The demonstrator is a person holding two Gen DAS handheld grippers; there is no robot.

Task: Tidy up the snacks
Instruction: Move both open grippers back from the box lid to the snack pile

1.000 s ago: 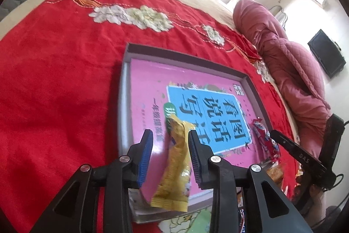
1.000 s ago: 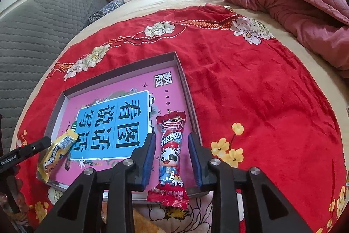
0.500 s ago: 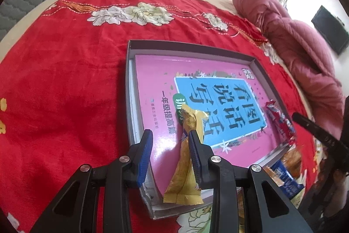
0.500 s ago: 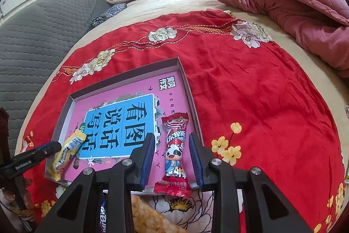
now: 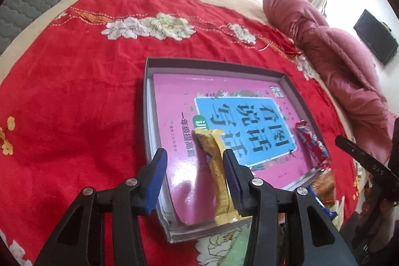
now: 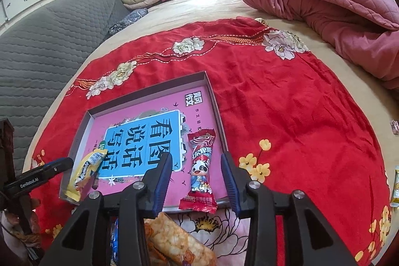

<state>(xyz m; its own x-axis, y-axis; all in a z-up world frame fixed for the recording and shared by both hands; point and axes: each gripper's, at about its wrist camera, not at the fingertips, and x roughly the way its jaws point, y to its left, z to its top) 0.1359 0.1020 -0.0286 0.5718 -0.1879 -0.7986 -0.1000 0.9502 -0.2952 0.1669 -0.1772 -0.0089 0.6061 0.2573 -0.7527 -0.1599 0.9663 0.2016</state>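
Now, step: placing snacks in the grey box point(image 5: 147, 101), release stage.
Left gripper point(image 5: 194, 161): spread wide, holding nothing; yellow packet point(image 5: 219, 181) against right finger, box's 6 o'clock edge.
Right gripper point(image 6: 197, 166): agape, empty; red packet point(image 6: 200, 168) between fingers, over box's near rim.
Next: probably drawing back, fetching loose snacks.

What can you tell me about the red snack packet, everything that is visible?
The red snack packet is a long, glossy wrapper with crimped ends and a cartoon cow figure. It lies flat on the pink book in the grey tray, its near end overhanging the tray's edge. The right gripper is open around it, fingers apart from the wrapper.
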